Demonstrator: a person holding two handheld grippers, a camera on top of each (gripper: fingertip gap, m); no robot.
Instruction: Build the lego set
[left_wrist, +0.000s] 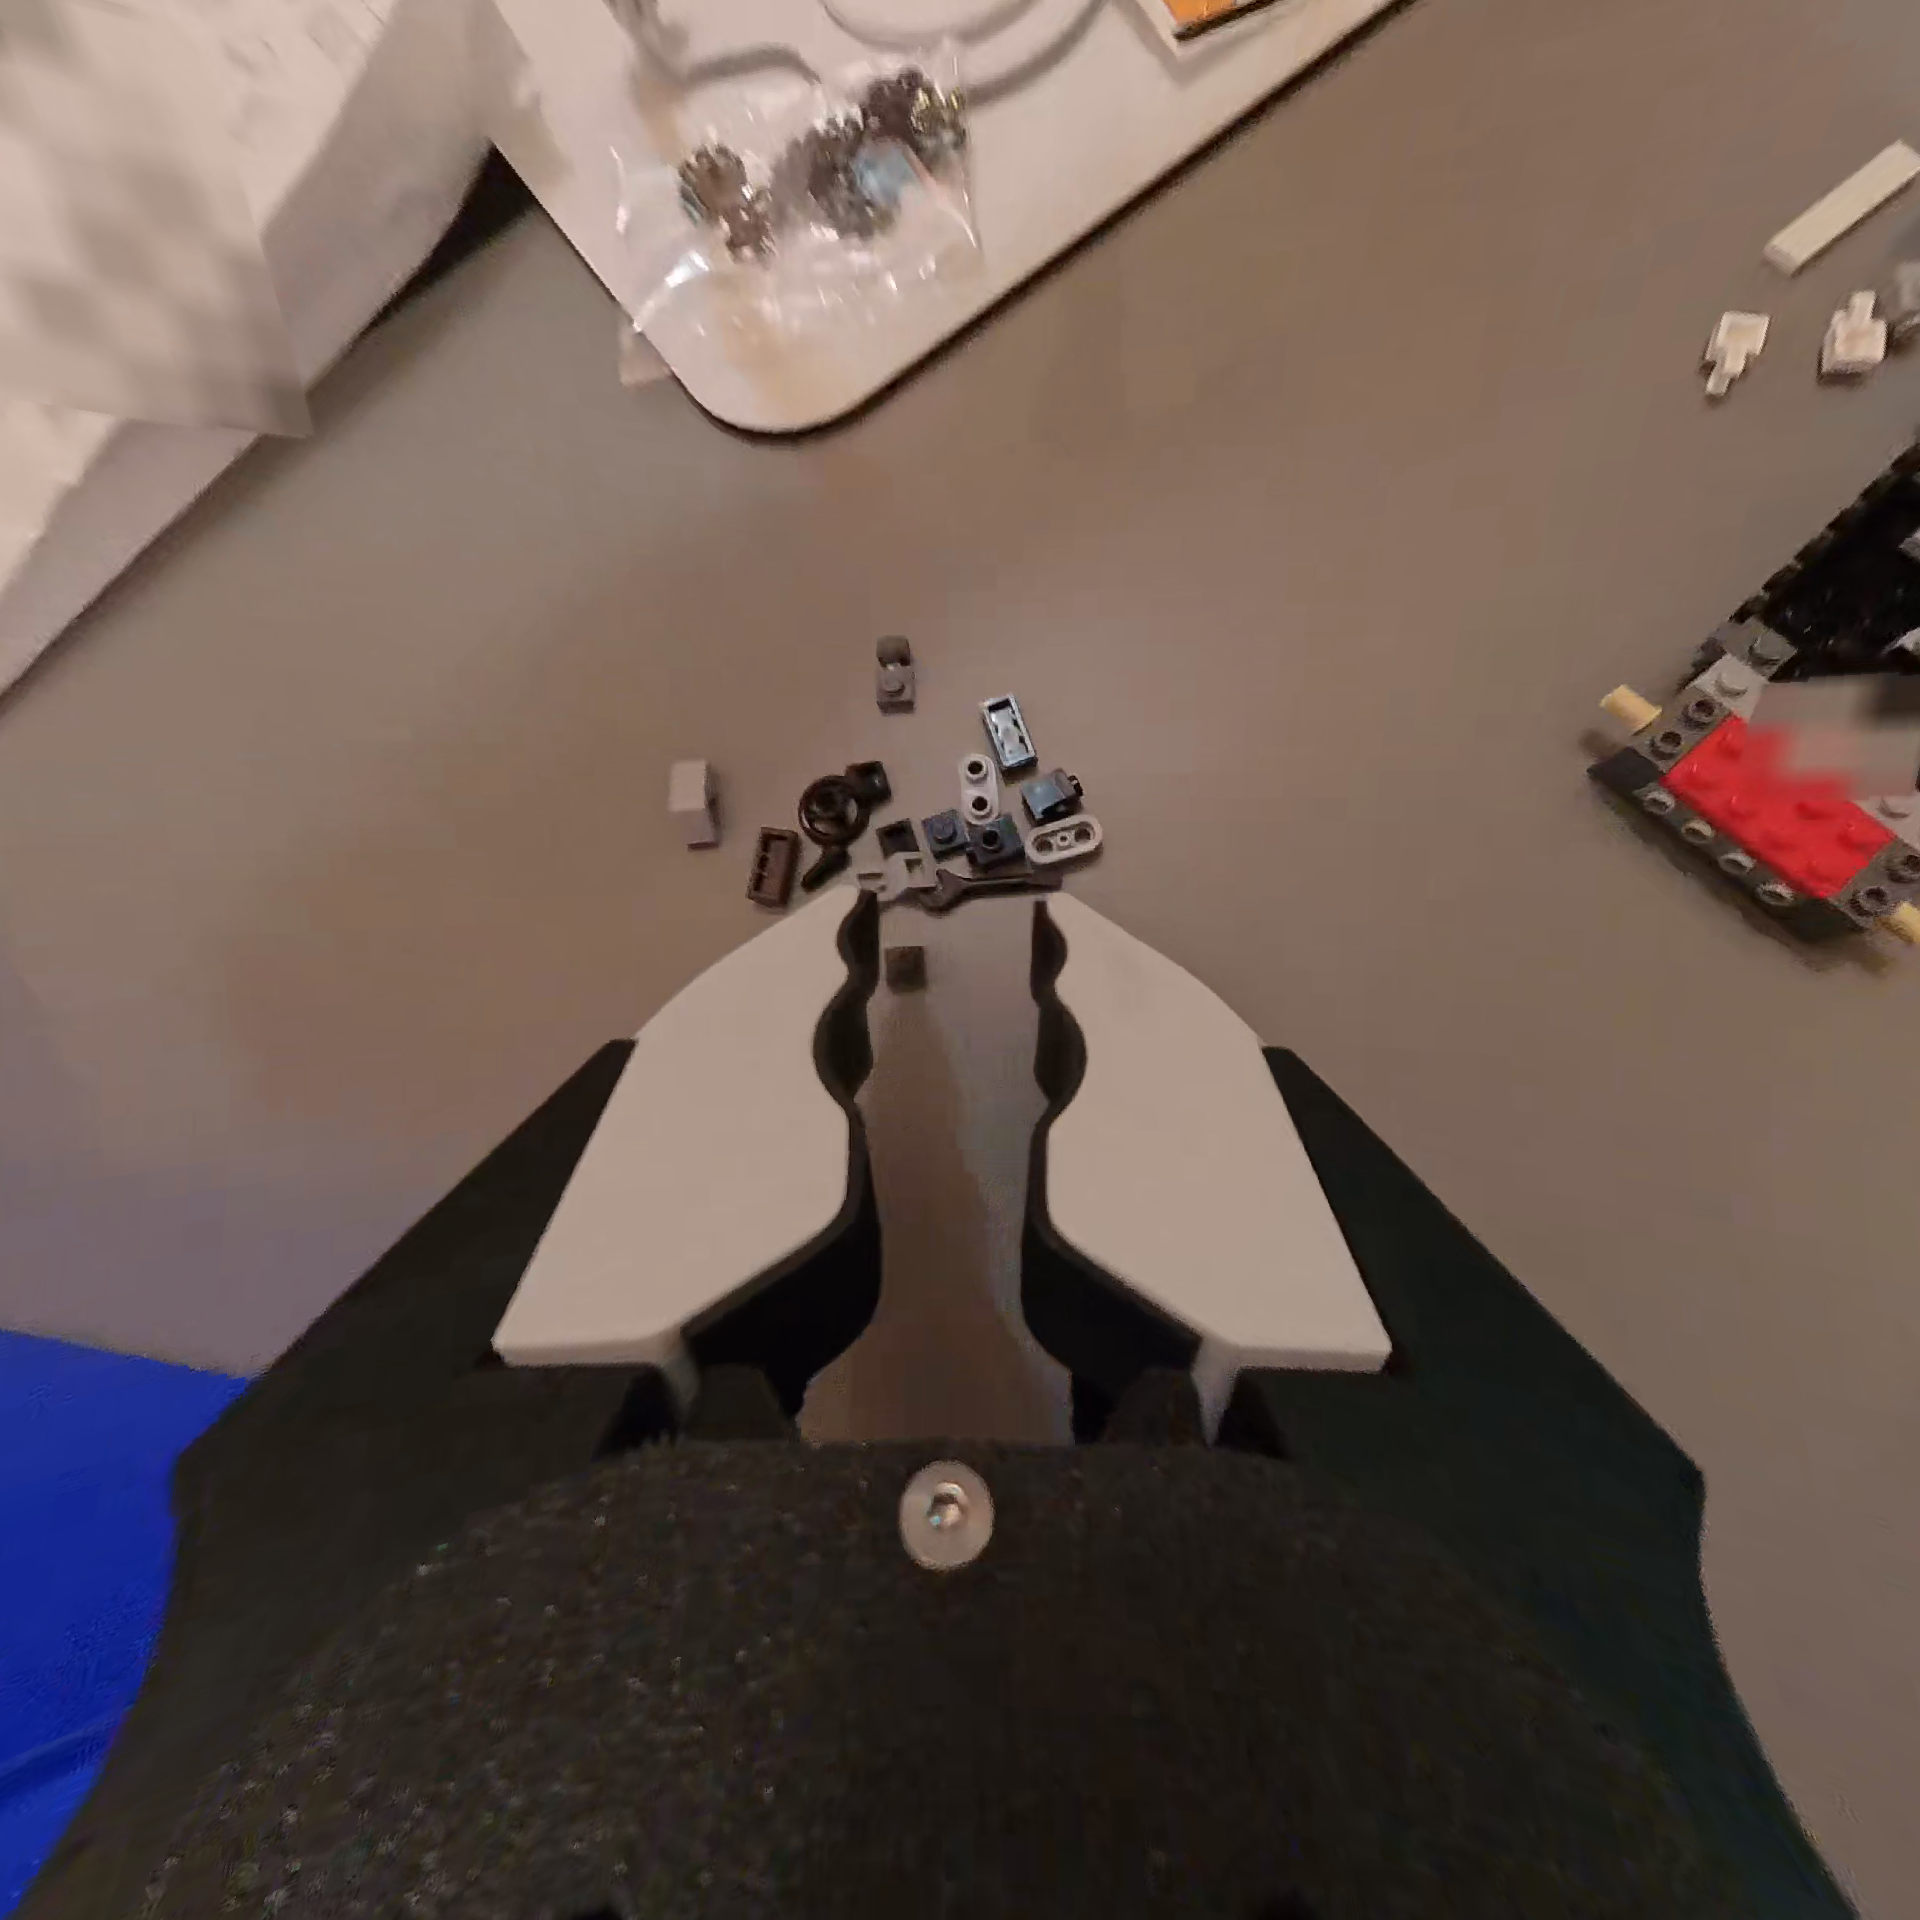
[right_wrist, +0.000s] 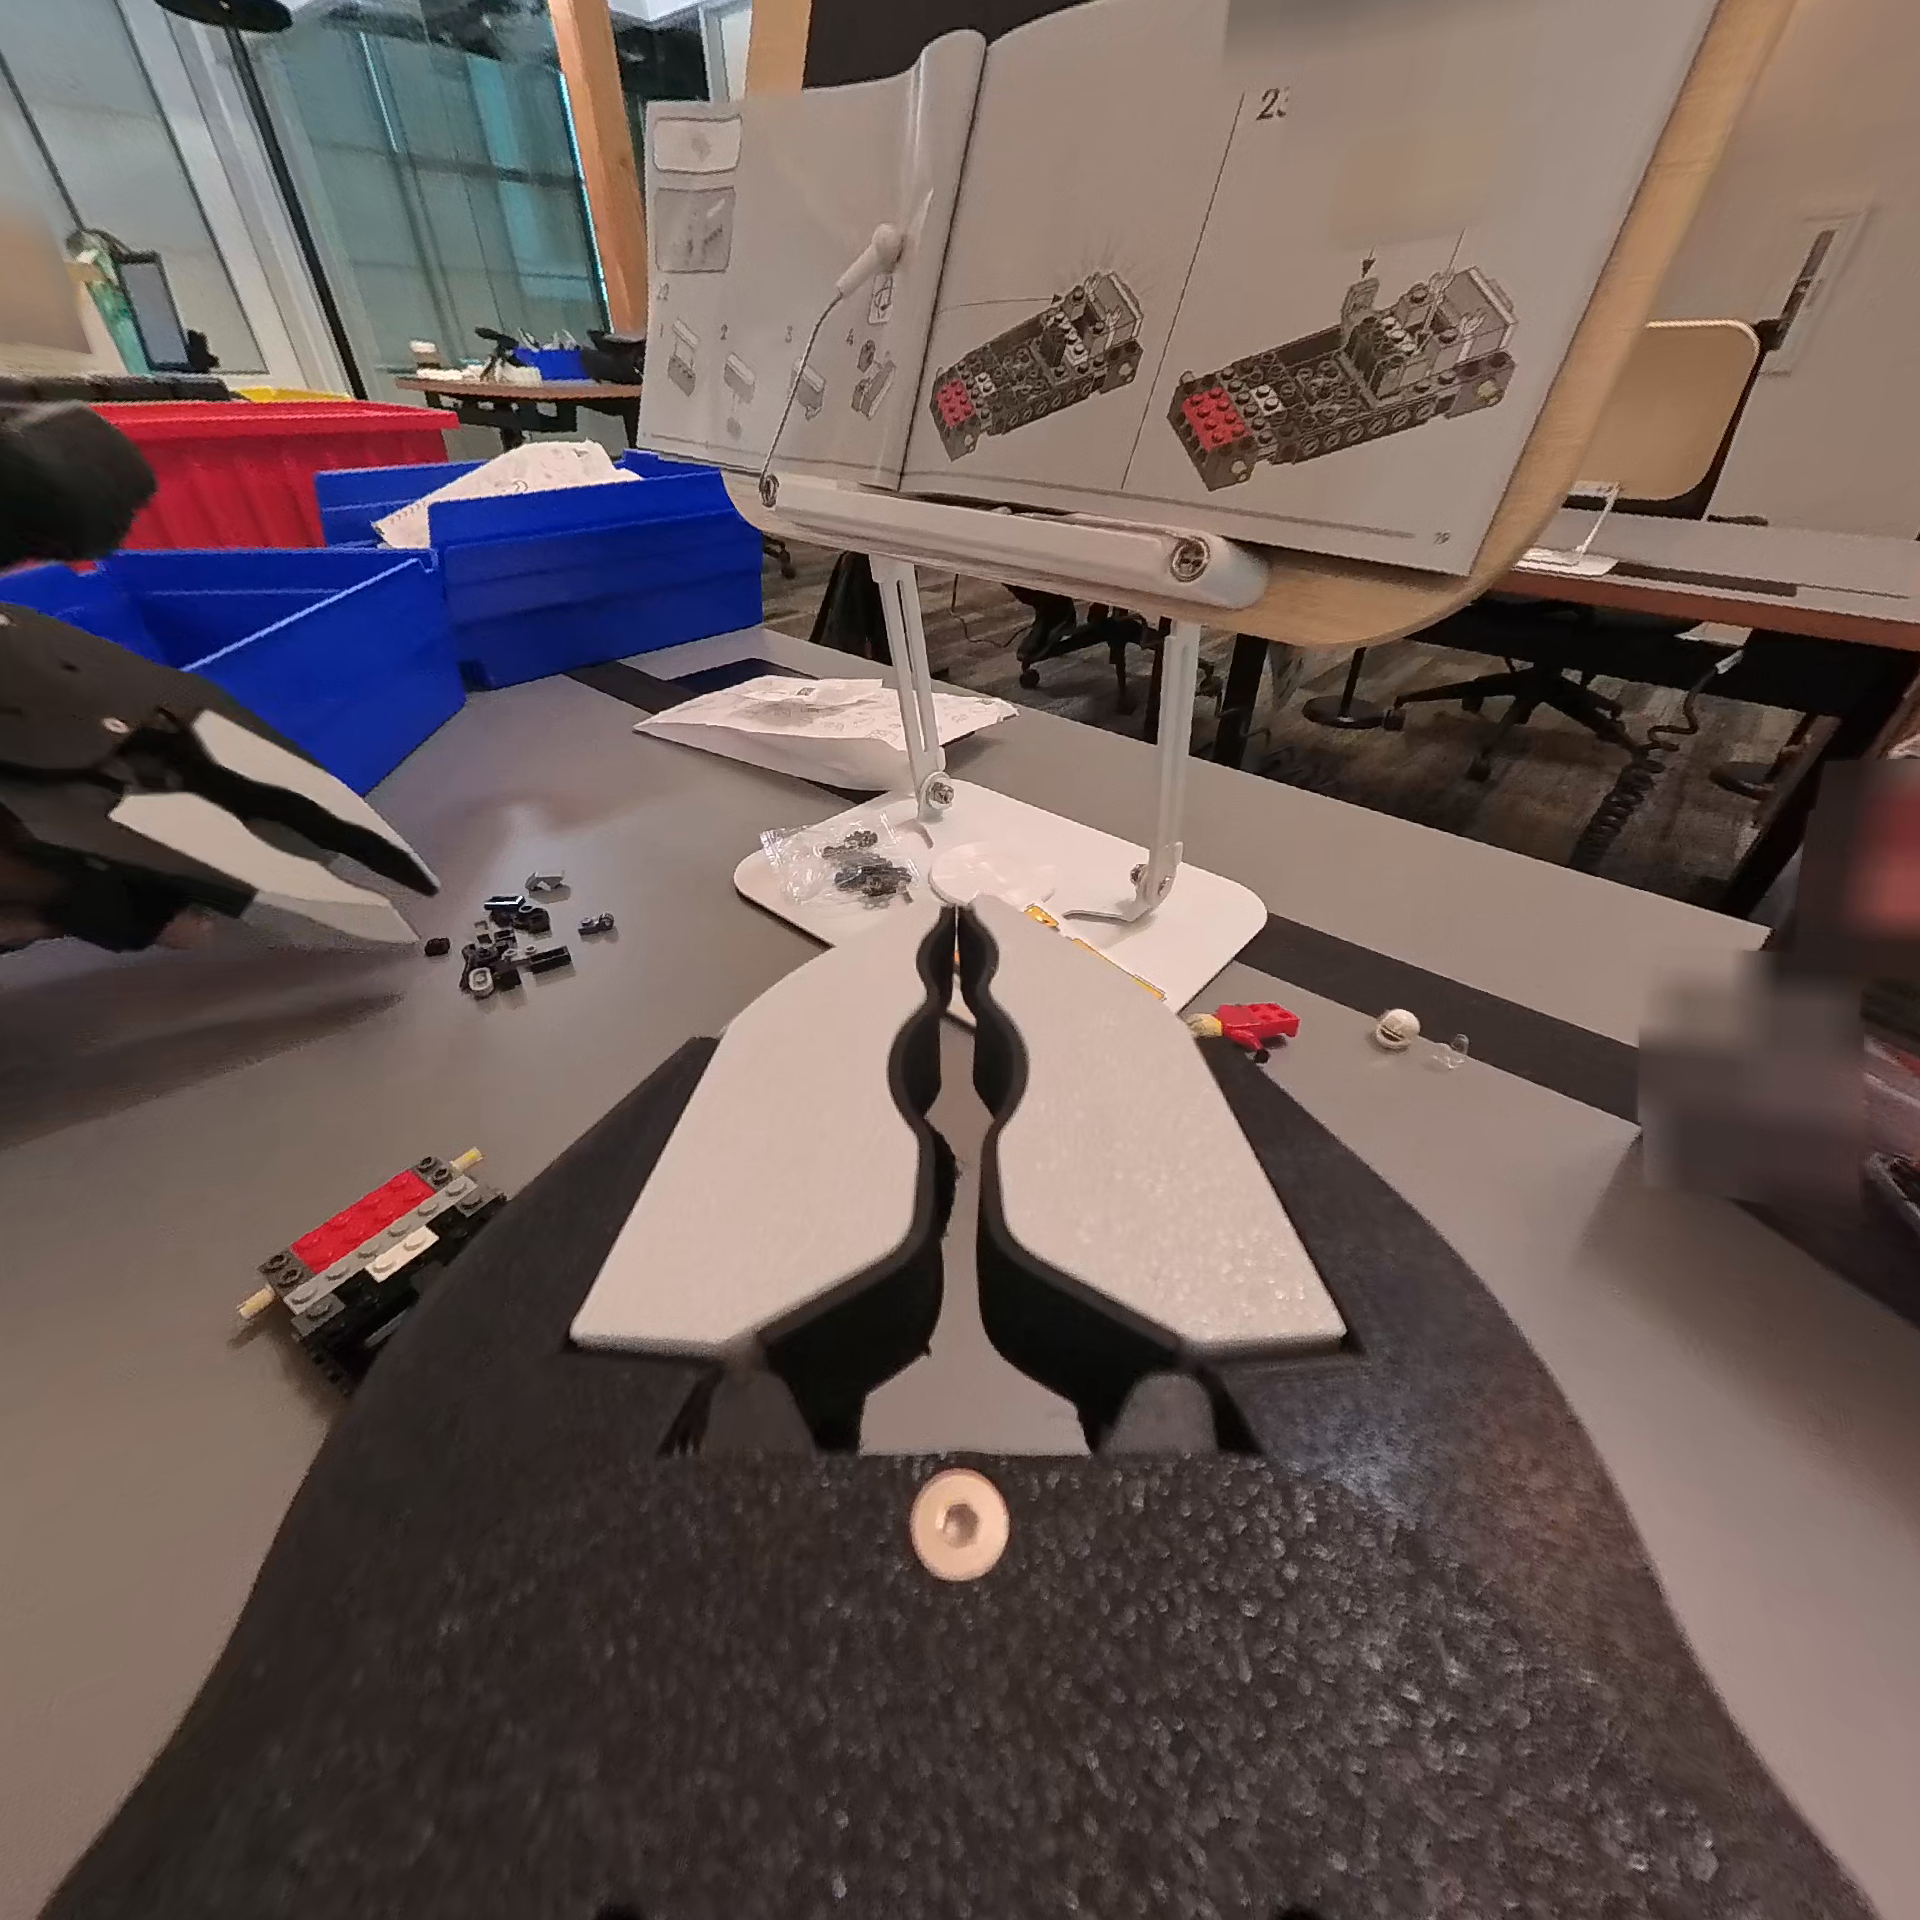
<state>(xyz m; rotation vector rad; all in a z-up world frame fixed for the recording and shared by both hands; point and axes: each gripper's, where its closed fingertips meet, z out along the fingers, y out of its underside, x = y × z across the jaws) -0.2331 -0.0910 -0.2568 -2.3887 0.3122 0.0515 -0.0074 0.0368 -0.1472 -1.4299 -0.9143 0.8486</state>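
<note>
A pile of small black and grey lego pieces lies on the grey table just past my left gripper. The left gripper is open and empty, with one small dark piece between its fingers. The partly built model with red bricks lies at the right; it also shows in the right wrist view, low on the left. My right gripper is shut and empty, held above the table. The left gripper shows there beside the pile.
An instruction booklet rests open on a white stand, with a bag of small parts on its base. Blue bins stand at the back left. A red piece and white pieces lie loose. My right fingertips sit around 30 cm from my left ones.
</note>
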